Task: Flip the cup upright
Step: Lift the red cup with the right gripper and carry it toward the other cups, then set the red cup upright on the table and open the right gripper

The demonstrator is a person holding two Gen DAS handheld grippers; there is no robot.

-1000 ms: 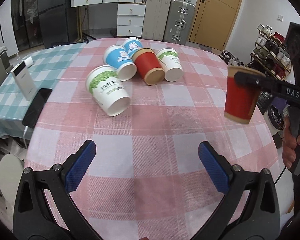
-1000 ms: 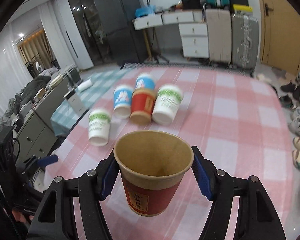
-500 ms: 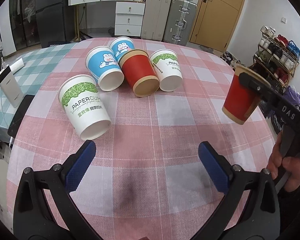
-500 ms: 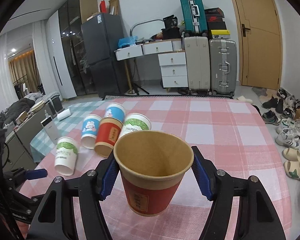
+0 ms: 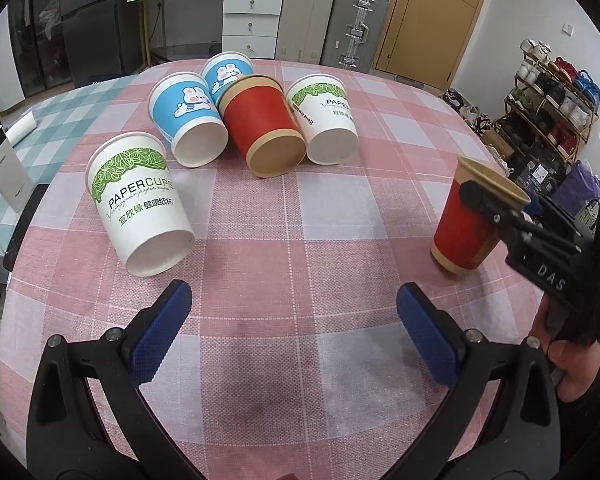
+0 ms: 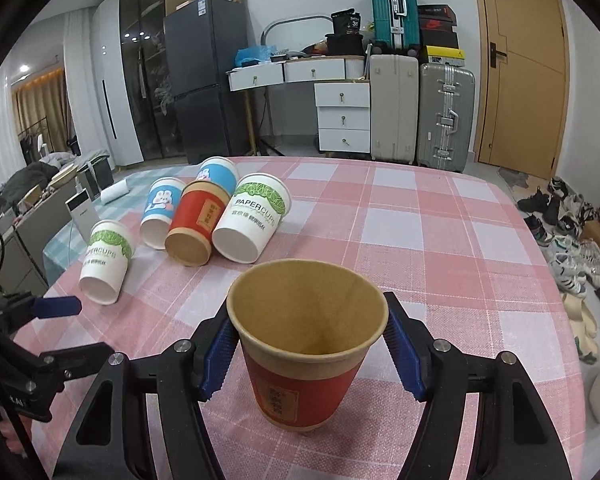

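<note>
The right tongs [image 6: 307,350] grip a red cup [image 6: 300,364] just under its rim, blue pads pressed to either side. The cup is mouth up, slightly tilted, its base at the desk [image 6: 440,240]; whether it fully rests there is hard to tell. The right wrist view looks down into its brown inside, and shows the printed label on its wall.

The left wrist view gives the same cup [image 5: 470,220] from the side, near the desk's right edge, with the right tongs' black arm across its rim and a hand [image 5: 572,364] on the handle below. The left tongs [image 5: 296,328] gape wide with nothing between the pads, low over the checked cloth.

Five other cups lie on their sides farther back: a white one [image 5: 140,204] alone at left, then two blue ones [image 5: 186,116], a red one [image 5: 262,128] and another white one [image 5: 326,116] bunched together. A white power bank [image 5: 2,172] stands at the far left.
</note>
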